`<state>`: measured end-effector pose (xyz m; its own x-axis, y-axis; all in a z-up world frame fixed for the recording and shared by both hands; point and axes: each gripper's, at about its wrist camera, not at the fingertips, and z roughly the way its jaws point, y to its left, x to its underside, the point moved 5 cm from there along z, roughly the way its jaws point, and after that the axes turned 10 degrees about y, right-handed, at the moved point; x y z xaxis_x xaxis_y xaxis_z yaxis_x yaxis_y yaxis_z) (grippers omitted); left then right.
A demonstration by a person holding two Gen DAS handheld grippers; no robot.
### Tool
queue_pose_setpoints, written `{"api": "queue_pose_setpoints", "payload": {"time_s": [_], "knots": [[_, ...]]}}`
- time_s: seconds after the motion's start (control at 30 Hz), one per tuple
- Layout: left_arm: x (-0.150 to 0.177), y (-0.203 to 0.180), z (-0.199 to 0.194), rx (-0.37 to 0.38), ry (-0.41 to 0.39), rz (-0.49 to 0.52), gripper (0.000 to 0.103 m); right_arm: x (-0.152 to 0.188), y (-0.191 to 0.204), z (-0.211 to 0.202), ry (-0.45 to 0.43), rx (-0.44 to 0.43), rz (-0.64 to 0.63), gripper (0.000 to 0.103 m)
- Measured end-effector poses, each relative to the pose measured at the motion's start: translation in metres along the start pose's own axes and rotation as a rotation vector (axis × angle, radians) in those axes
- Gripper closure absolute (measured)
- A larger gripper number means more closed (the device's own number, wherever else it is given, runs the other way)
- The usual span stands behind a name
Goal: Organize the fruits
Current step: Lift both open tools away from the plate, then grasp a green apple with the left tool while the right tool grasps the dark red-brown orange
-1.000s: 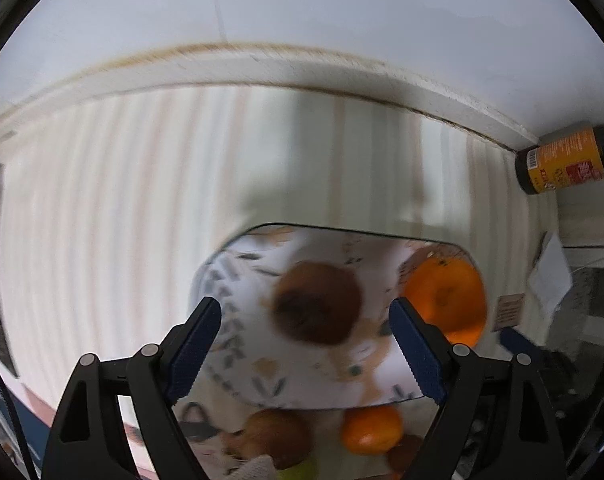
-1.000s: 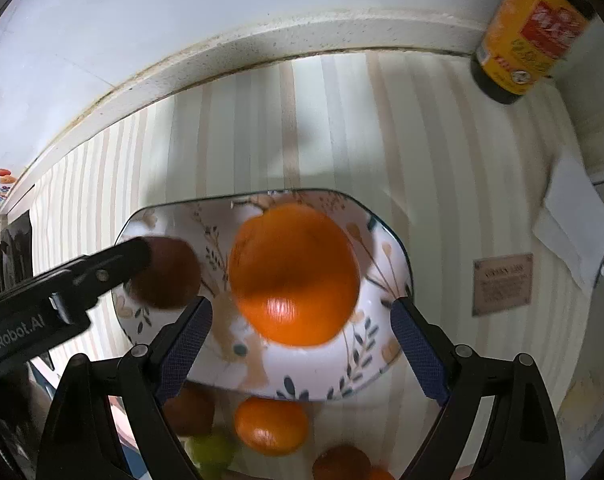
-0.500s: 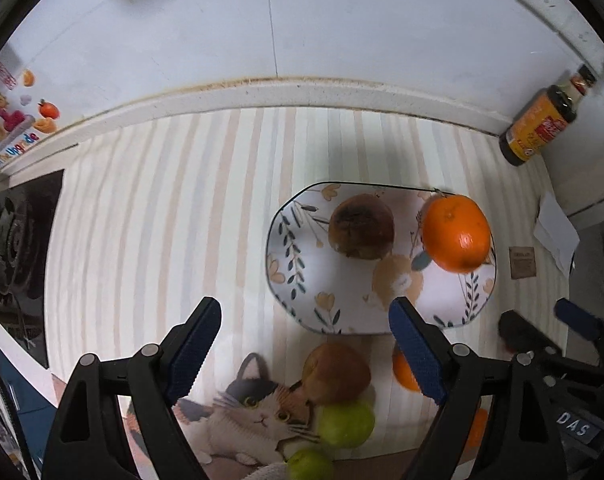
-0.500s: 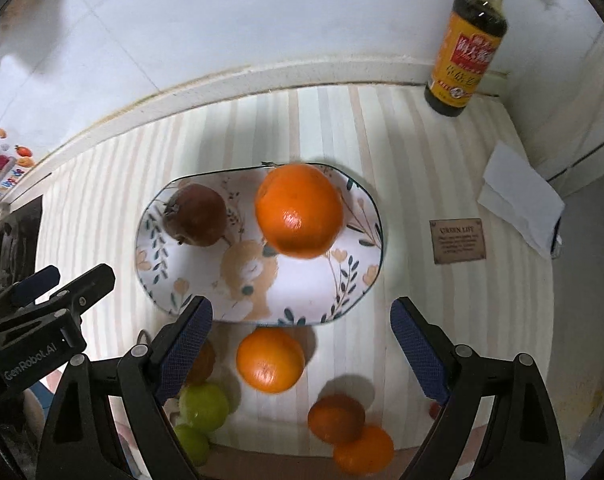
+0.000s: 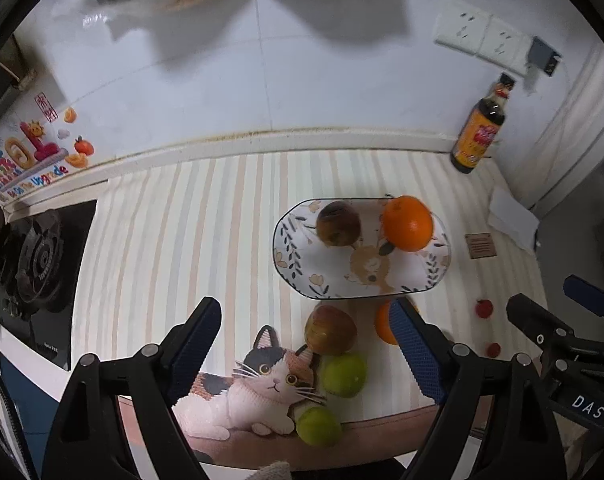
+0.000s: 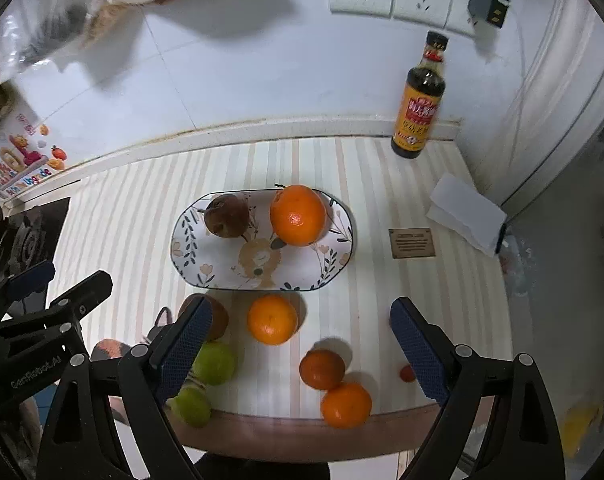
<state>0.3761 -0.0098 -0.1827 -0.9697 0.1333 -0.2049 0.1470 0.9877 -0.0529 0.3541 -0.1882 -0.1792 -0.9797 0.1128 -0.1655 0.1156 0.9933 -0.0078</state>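
Hovering high above the striped surface (image 6: 382, 184), pointing steeply down: left tool (image 5: 306, 344) with jaws standing wide apart, gripping nothing; right tool (image 6: 298, 340) likewise gaping wide and carrying nothing.

Sitting on the oval patterned plate (image 6: 206, 276) near the middle of the surface: a large orange (image 6: 298, 215) toward the right end, a brown apple (image 6: 227, 215) toward the left end, the two close together, contact unclear.

Lying loose on the surface in front of the plate: a second orange (image 6: 272, 319) just below the plate's front rim; a reddish apple (image 5: 330, 329) to its left, partly hiding behind a blue pad in the right view; two green fruits (image 6: 214, 362) (image 6: 191, 406) near the front edge, beside a printed cat (image 5: 258, 384); a dark orange (image 6: 322, 369) touching another orange (image 6: 346, 405) at the front edge; a tiny red fruit (image 6: 407, 373) further right.

Standing upright against the back wall at the right: a dark sauce bottle (image 6: 420, 100). Lying near the right corner: a folded white tissue (image 6: 466, 212), well apart from the plate. Showing at far left: a gas burner (image 5: 34, 260).
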Motion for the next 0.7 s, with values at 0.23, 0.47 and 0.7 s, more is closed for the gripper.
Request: {"api": "queue_pose_setpoints", "payload": {"time_s": [0.23, 0.47, 0.7], "knots": [[0.017, -0.007, -0.027, 0.021, -0.041, 0.007, 0.017, 0.024, 0.002, -0.037, -0.050, -0.026, -0.005, 0.010], [0.023, -0.003, -0.041, 0.035, -0.058, -0.001, 0.017, 0.031, 0.006, -0.055, -0.084, -0.053, 0.005, 0.010], [0.023, 0.005, -0.024, 0.034, -0.019, -0.014, 0.009, 0.033, 0.000, -0.044, -0.055, -0.093, 0.042, 0.010]]}}
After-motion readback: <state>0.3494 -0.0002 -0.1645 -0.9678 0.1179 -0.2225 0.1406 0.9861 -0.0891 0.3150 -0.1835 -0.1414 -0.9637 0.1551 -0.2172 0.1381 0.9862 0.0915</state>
